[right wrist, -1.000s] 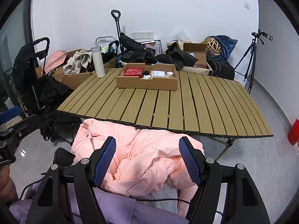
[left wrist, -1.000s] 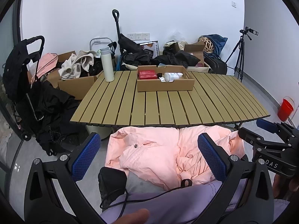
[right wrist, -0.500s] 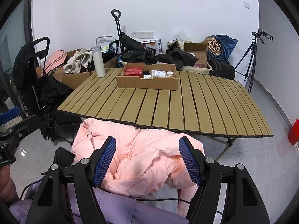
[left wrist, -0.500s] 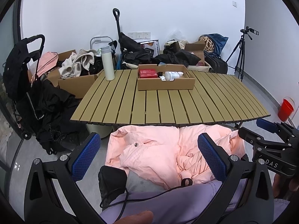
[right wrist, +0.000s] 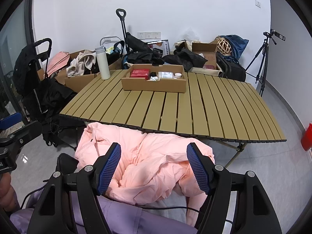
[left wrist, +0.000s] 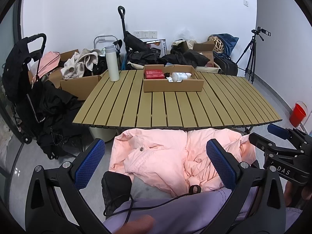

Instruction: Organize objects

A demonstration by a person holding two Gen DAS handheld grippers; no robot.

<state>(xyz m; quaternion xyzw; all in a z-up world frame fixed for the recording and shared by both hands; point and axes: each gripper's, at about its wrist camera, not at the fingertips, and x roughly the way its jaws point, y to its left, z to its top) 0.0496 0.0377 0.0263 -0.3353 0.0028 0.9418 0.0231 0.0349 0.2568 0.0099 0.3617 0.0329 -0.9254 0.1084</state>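
Your left gripper (left wrist: 155, 162) and right gripper (right wrist: 154, 167) both hang released, jaws spread wide, gripping nothing, just above the crumpled pink puffer jacket (left wrist: 167, 158) on your lap. Your right gripper shows at 3 o'clock in the left view. At 12 o'clock the slatted folding table (left wrist: 175, 105) carries a shallow cardboard tray (left wrist: 172, 85) holding a red box (left wrist: 154, 74) and a white bottle (left wrist: 180, 76); a white thermos (left wrist: 112, 63) stands at 11 o'clock. Behind lie cartons and dark clothes; a tripod (left wrist: 251, 56) at 2 o'clock, a red bucket (left wrist: 297, 114) at 3.
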